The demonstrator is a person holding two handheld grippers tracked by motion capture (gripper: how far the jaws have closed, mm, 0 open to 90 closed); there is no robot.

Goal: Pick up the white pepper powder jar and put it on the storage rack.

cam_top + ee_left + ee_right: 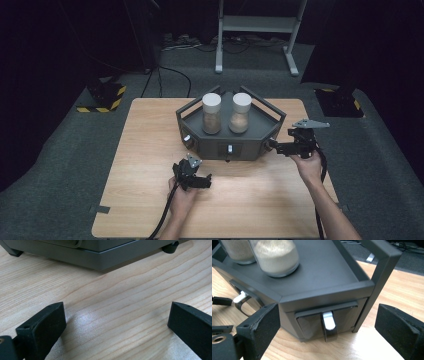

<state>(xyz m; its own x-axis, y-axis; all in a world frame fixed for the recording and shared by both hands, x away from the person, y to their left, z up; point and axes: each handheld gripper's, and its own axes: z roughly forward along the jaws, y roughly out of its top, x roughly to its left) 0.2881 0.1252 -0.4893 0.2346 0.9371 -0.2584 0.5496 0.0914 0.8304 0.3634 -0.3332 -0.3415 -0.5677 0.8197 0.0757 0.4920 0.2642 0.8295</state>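
The right gripper (274, 145) points at the rack's (260, 142) right face, where a small drawer (328, 321) with a white handle (328, 320) sits between its wide-open fingers (263, 322), untouched. Two jars (211, 113) stand on the rack. The left gripper (206, 180) rests low over the counter (150, 150) before the rack, fingers open and empty.

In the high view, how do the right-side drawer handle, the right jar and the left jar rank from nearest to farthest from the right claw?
1. The right-side drawer handle, just in front of the open right claw, on the grey rack's right face.
2. The right jar, on the rack's top, right of centre.
3. The left jar, beside it, further left.
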